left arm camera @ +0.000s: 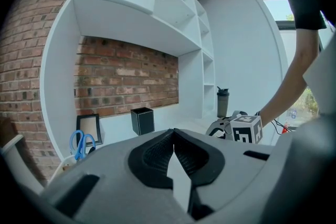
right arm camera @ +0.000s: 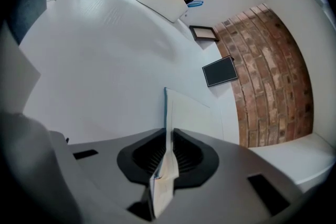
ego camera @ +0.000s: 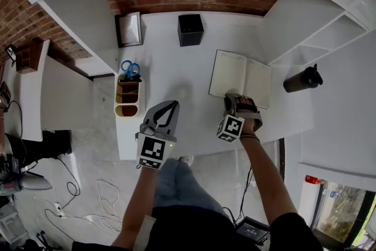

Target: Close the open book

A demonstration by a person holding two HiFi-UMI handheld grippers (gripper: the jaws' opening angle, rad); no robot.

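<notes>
My right tool [ego camera: 236, 99] is closed on the near edge of the open book [ego camera: 241, 75]. In the right gripper view a thin part of the book stands on edge between the pads and is pinched there; I cannot tell whether it is a page or the cover. The book lies open on the white counter [ego camera: 176, 76], right of centre in the head view. My left tool [ego camera: 170, 107] is at lower centre, well apart from the book, with its jaws together and nothing between them.

Containers:
- A cream organizer [ego camera: 126, 104] sits at the counter's left edge. Its upper compartment holds blue-handled scissors [ego camera: 130, 69]. I cannot make out what is in the lower compartments.
- A black box [ego camera: 190, 30] stands at upper centre near the brick wall. Its interior is not visible.
- A dark bottle [ego camera: 302, 80] stands at the right with its lid on.
</notes>
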